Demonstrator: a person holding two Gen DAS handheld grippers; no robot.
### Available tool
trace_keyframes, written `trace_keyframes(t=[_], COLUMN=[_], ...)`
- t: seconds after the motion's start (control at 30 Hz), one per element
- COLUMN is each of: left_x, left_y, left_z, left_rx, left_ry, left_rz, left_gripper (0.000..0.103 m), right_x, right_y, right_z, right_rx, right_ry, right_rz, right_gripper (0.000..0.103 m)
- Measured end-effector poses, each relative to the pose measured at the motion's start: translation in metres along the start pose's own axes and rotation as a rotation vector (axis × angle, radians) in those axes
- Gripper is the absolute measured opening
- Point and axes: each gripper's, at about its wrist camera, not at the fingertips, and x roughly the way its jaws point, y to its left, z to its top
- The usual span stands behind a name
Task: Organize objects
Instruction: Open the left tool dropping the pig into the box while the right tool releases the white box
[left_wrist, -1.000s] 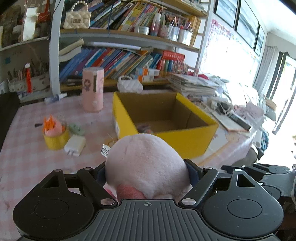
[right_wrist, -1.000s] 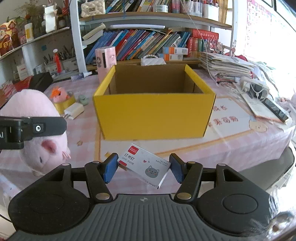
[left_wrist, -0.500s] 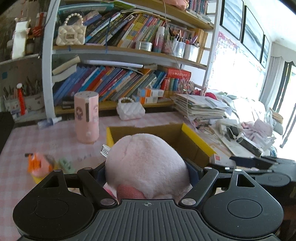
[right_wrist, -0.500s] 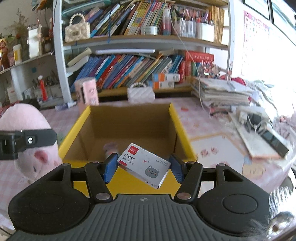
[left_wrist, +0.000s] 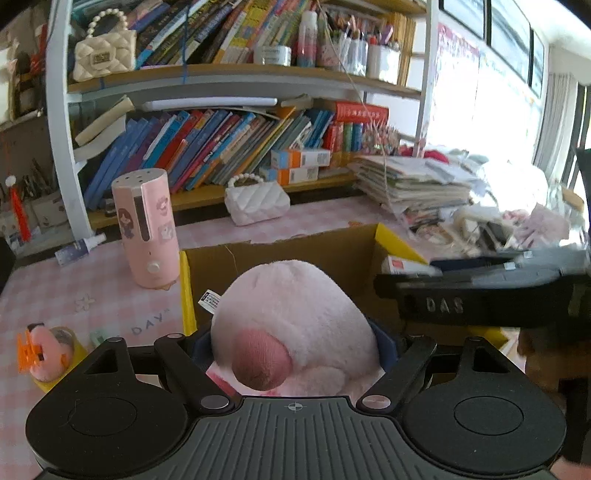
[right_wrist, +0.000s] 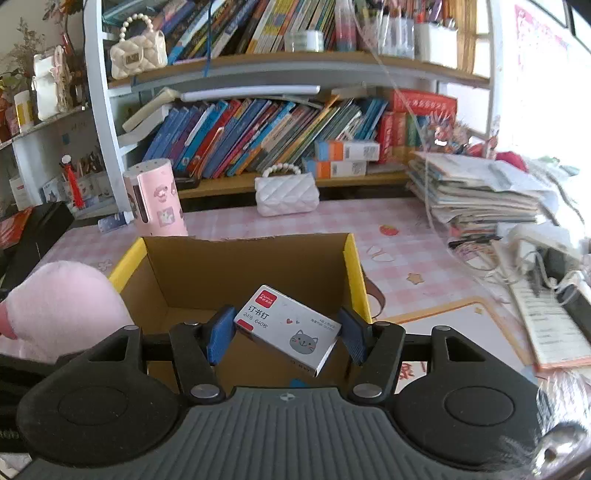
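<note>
My left gripper (left_wrist: 295, 343) is shut on a pink plush toy (left_wrist: 295, 314), held over the left near part of the open yellow cardboard box (left_wrist: 186, 284). My right gripper (right_wrist: 283, 334) is shut on a small white staple box with a cat drawing (right_wrist: 286, 326), held above the box's opening (right_wrist: 354, 273). The plush also shows at the left of the right wrist view (right_wrist: 62, 302). The right gripper's body crosses the right side of the left wrist view (left_wrist: 480, 295).
A pink cylinder device (left_wrist: 146, 229) and a white quilted purse (left_wrist: 256, 201) stand behind the box. A yellow tape roll with an orange clip (left_wrist: 44, 354) lies at left. Stacked papers (right_wrist: 476, 195) and cables lie at right. Bookshelves back the table.
Both grippers have risen and moved forward over the yellow box, carrying the plush and the staple box. The right gripper now crosses the left wrist view.
</note>
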Motion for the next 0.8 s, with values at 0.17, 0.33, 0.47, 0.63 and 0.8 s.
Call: trace_keyframes(t=[0.17, 0.33, 0.47, 0.63, 0.8], left_x=[0.017, 0.033, 0.039, 0.038, 0.025], left_y=[-0.009, -0.012, -0.015, -0.016, -0.022], left_z=[-0.004, -0.008, -0.015, -0.016, -0.016], left_rx=[0.043, 0.061, 0.078, 0.072, 0.106], left_ry=[0.041, 0.087, 0.106, 0.096, 0.043], left_rz=[0.018, 0.032, 0.033, 0.039, 0.044], left_gripper=[0.083, 0.083, 0.081, 0.084, 0.089], right_x=[0.025, 0.05, 0.067, 0.079, 0.081], right_y=[-0.001, 0.004, 0.012, 0.025, 0.032], right_z=[0.01, 0.014, 0.014, 0.012, 0.008], right_rx=[-0.037, -0.085, -0.145, -0.249, -0.302], right_ry=[0.035, 0.106, 0.166, 0.252, 0.287], right_rz=[0.042, 0.1, 0.129, 0.155, 0.157], right_gripper=[0.058, 0.058, 0.058, 0.058, 0.058])
